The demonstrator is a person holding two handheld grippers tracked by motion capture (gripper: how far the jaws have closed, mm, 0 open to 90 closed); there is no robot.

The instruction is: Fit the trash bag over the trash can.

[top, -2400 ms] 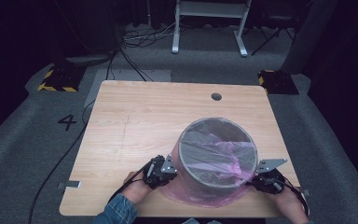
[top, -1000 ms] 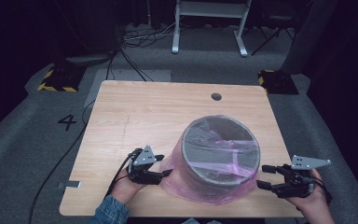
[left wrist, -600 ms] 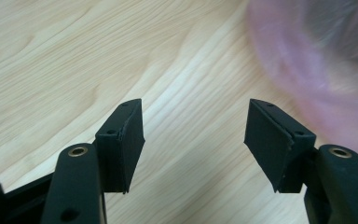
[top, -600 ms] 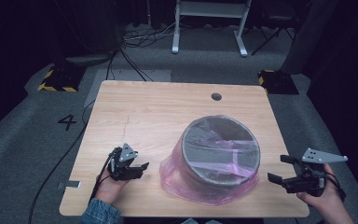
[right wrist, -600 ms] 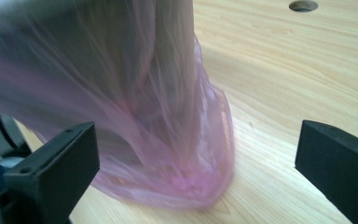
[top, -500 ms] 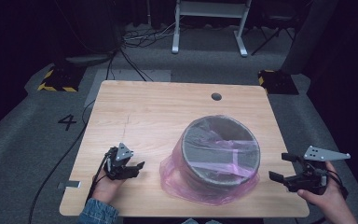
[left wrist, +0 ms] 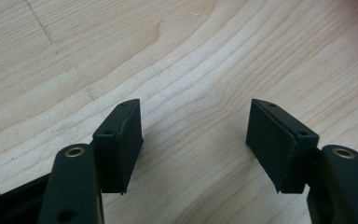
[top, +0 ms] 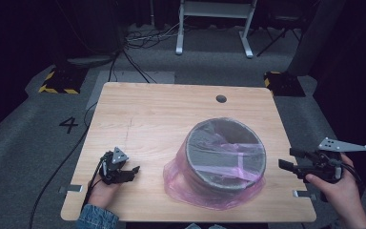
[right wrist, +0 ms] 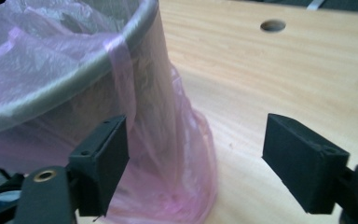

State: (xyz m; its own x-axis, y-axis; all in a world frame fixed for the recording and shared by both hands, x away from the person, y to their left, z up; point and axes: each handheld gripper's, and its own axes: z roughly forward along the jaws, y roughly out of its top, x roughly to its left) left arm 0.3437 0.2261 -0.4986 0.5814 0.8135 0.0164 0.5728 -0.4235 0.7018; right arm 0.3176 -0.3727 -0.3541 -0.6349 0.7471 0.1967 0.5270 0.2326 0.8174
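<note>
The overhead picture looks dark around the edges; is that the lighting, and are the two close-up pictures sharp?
High view: light falls on the wooden table, the room beyond stays nearly black. Left gripper view: wood grain crisp, near jaws slightly soft. Right gripper view: the pink bag over the bin looks hazy, with a soft sheen on the rim.

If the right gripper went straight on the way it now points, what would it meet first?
Most likely the pink bag draped down the side of the grey bin. The right gripper is open, holds nothing and points at the bin's side from off the table edge; the gap between is hard to judge.
</note>
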